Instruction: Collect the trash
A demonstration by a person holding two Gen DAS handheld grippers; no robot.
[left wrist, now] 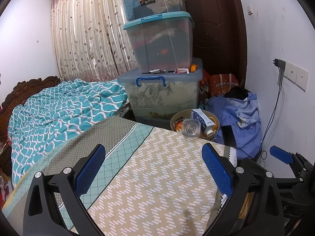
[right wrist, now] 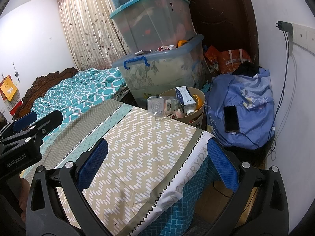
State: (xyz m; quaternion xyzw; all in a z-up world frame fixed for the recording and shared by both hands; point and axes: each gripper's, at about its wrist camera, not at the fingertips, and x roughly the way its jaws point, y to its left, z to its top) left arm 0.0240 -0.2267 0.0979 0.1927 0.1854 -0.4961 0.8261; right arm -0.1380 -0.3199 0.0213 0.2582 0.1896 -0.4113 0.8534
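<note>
Here, both grippers hang above the patterned bedsheet [left wrist: 157, 173], each with its 2 blue-padded jaws spread wide and nothing between them: the left gripper [left wrist: 153, 169] and the right gripper [right wrist: 157, 165]. At 12 o'clock from the left gripper, past the bed's edge, stands a tan wastebasket [left wrist: 213, 118] holding a blue-and-white carton [left wrist: 202, 118] and a clear plastic bottle [left wrist: 191, 127], base toward the camera. At 2 o'clock from the right gripper, a black phone [right wrist: 231, 119] lies on blue cloth [right wrist: 252, 106].
</note>
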